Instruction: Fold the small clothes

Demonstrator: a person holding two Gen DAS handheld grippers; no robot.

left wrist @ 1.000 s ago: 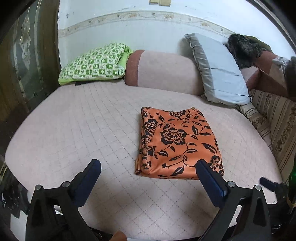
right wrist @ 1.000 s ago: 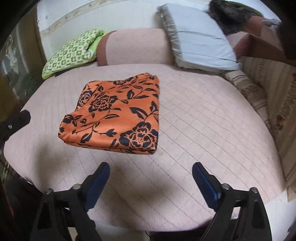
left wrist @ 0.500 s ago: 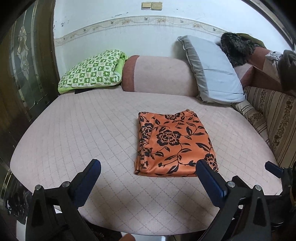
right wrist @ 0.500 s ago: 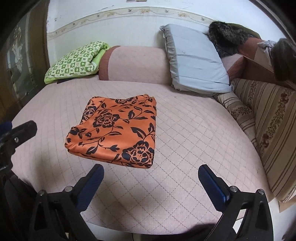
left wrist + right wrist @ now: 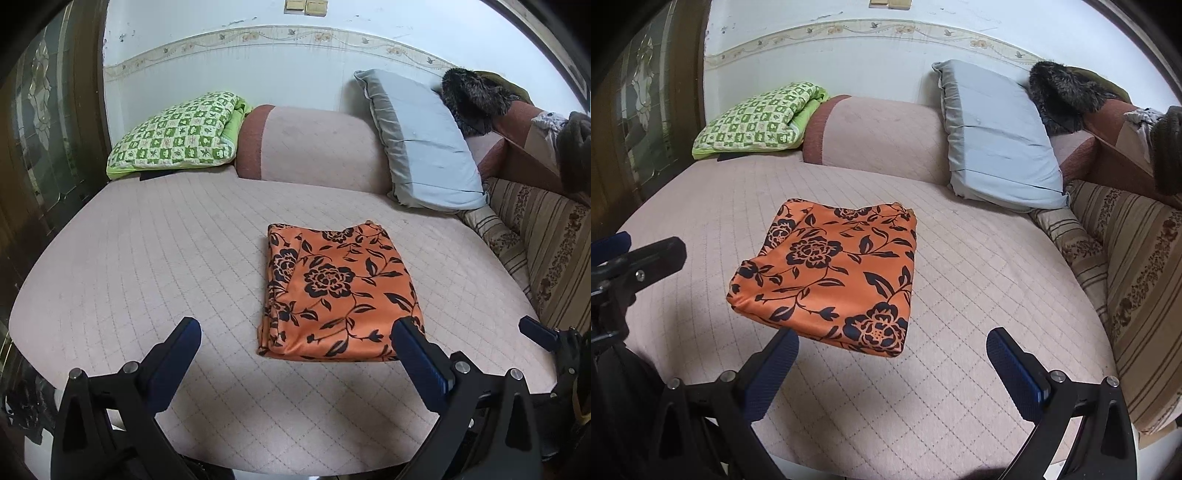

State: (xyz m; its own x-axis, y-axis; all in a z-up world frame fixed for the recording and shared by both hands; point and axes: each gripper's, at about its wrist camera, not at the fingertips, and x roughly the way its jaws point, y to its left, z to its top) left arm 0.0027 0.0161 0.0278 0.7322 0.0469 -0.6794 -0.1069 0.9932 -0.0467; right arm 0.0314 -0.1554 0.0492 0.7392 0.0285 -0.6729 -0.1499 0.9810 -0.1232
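An orange garment with black flowers (image 5: 336, 291) lies folded into a flat rectangle on the pink quilted bed (image 5: 166, 258). It also shows in the right wrist view (image 5: 834, 273). My left gripper (image 5: 295, 343) is open and empty, held back above the bed's front edge, near the garment's near edge. My right gripper (image 5: 892, 354) is open and empty, just short of the garment's near right corner. The left gripper shows at the left of the right wrist view (image 5: 635, 262), and the right gripper's finger at the right of the left wrist view (image 5: 539, 334).
A green checked pillow (image 5: 177, 136), a pink bolster (image 5: 314, 144) and a grey pillow (image 5: 421, 140) line the wall at the back. A striped cushion (image 5: 546, 251) and a dark furry thing (image 5: 472, 99) are at the right. A dark wooden door (image 5: 44, 129) stands at the left.
Both grippers have drawn back and lifted away from the folded garment, so more of the bed and wall shows. The garment has not moved. Both stay open.
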